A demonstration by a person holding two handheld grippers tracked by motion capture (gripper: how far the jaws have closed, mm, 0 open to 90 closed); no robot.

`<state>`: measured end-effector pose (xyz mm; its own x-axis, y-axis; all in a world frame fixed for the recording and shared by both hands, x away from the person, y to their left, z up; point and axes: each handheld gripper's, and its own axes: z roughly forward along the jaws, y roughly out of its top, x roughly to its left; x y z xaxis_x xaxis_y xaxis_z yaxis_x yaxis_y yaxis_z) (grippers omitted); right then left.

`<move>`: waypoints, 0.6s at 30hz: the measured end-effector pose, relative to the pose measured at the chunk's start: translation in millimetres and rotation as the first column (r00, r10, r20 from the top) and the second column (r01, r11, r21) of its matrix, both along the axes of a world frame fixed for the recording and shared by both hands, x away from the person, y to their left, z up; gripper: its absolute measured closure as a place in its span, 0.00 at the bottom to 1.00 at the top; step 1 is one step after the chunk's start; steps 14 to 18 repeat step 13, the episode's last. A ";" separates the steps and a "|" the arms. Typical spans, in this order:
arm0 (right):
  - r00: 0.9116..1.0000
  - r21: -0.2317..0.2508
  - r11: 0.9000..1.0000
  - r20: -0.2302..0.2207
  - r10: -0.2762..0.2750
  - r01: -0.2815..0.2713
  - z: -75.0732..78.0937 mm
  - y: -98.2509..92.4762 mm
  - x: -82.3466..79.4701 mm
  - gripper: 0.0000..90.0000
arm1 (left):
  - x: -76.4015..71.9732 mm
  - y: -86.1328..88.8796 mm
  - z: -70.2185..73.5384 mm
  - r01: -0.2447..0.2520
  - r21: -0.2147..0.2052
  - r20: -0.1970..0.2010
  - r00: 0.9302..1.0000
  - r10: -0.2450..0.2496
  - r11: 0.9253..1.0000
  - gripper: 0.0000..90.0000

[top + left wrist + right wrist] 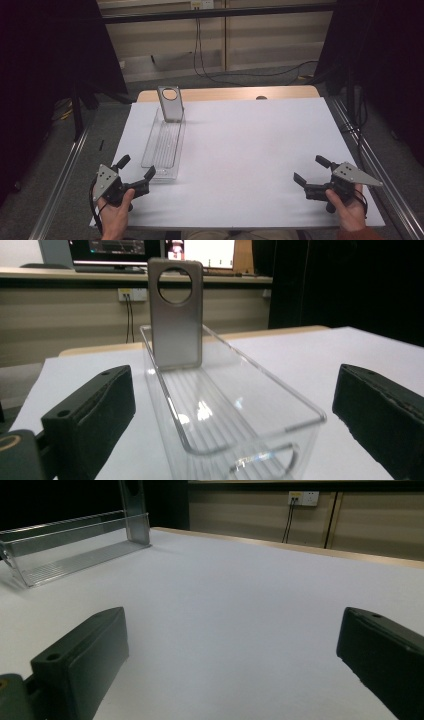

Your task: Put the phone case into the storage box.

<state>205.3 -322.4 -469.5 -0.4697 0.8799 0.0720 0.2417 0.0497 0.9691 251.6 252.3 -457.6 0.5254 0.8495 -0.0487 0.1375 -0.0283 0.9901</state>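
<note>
While both hands rest near the bench's (240, 150) front edge in the high view, the left gripper (136, 172) sits with its jaws spread wide just at the near end of a long clear plastic tray (159, 150), and the right gripper (308, 174) lies well apart at the other side, jaws likewise released and holding nothing. A grey phone case (170, 104) with a round camera cut-out stands upright at the tray's far end, leaning on its end wall. Seen from the left gripper view, the tray (300, 405) runs straight ahead between the two open jaws, with the phone case (176, 320) upright at its far end, so this looks like the approach step, before any grasp. From the right gripper view, the jaws gape over bare white bench (250, 605), with the tray (70, 555) off to the far left. Judging by this, the next move calls for the left gripper to travel forward along the tray and close on the case's thin edges without toppling it.
</note>
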 end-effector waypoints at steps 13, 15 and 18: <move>1.000 0.004 1.000 -0.002 0.012 -0.012 -0.3 1.4 4.0 0.00 | -0.7 -7.9 -0.8 0.000 0.014 0.003 1.000 0.000 1.000 0.06; 1.000 0.004 1.000 -0.002 0.012 -0.012 -0.3 1.4 4.0 0.00 | -0.7 -7.9 -0.8 0.000 0.014 0.003 1.000 0.000 1.000 0.06; 1.000 0.004 1.000 -0.002 0.012 -0.012 -0.3 1.4 4.0 0.00 | -0.7 -7.9 -0.8 0.000 0.014 0.003 1.000 0.000 1.000 0.06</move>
